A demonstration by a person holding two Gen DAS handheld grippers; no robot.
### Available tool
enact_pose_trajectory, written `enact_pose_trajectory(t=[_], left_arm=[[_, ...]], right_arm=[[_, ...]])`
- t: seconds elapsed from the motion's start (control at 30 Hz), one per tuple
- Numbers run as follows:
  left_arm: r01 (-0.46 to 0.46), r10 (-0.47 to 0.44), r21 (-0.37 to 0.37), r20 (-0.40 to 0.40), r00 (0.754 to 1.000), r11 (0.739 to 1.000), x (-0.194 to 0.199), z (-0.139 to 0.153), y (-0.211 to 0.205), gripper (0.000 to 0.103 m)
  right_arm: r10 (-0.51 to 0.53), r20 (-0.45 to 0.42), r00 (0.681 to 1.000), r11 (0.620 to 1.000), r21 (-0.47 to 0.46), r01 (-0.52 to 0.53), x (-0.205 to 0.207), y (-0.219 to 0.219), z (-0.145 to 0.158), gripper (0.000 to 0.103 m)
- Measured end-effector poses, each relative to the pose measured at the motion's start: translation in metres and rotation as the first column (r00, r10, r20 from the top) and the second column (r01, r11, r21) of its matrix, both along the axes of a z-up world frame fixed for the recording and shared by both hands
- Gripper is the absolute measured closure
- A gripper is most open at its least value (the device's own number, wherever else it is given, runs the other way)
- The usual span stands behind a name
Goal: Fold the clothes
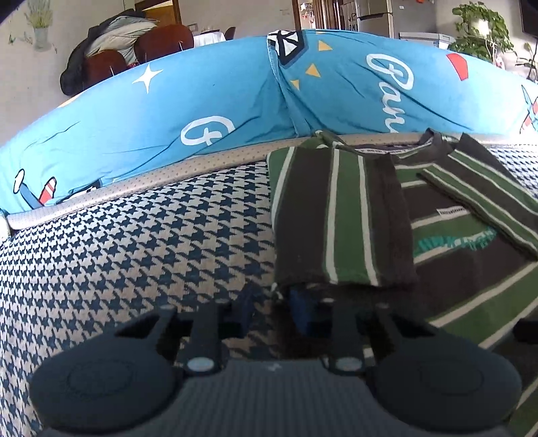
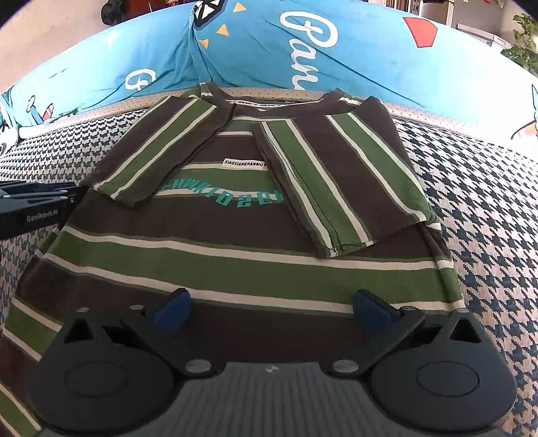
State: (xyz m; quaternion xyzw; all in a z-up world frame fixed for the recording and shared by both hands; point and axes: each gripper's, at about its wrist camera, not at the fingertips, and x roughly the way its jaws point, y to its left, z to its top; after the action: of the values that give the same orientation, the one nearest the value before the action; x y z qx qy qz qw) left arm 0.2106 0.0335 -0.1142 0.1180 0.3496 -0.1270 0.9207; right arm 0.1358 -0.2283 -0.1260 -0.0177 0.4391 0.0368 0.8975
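Observation:
A brown, green and white striped T-shirt (image 2: 235, 262) lies flat on a houndstooth cushion (image 1: 134, 252), neck at the far side. Both sleeves are folded in over the chest: the left sleeve (image 1: 339, 218) and the right sleeve (image 2: 343, 181). My left gripper (image 1: 274, 309) sits low at the shirt's left side, just under the left sleeve's cuff. Its jaws stand narrow, the shirt's side edge lies between them, and a strip of cushion shows beside the fabric. In the right wrist view the left gripper (image 2: 72, 198) comes in from the left. My right gripper (image 2: 272, 307) hovers wide open over the shirt's lower body.
A blue printed bedding roll (image 1: 201, 101) lies along the cushion's far edge behind a grey piped rim (image 1: 134, 181). Chairs with a dark jacket (image 1: 111, 43) stand beyond at the left, a plant (image 1: 481, 27) at the right. Bare cushion (image 2: 487, 218) shows on both sides of the shirt.

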Motion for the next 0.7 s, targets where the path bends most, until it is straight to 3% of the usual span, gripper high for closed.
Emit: enact_pose_trajectory(t=[0.13,0.27,0.47,0.7], left_arm=[[0.006,-0.006,-0.002,0.004,1.0,1.0,-0.001,0.0,0.0,0.079],[0.025,-0.026,0.031,0.037,0.999,0.999,-0.007,0.0,-0.007,0.092],[0.013,-0.023,0.108,0.096,0.995,0.994,-0.015,0.001,-0.016,0.092],[-0.024,0.014,0.132,0.071,0.997,0.991,-0.012,-0.003,-0.01,0.092]], right_arm=[[-0.002,0.001,1.0,1.0,0.0,0.002,0.0,0.0,0.0,0.0],[-0.003,0.002,1.0,1.0,0.0,0.003,0.0,0.001,0.0,0.0],[-0.004,-0.001,1.0,1.0,0.002,0.004,0.001,0.0,0.0,0.0],[-0.007,-0.006,1.0,1.0,0.008,0.007,0.002,-0.001,0.001,0.0]])
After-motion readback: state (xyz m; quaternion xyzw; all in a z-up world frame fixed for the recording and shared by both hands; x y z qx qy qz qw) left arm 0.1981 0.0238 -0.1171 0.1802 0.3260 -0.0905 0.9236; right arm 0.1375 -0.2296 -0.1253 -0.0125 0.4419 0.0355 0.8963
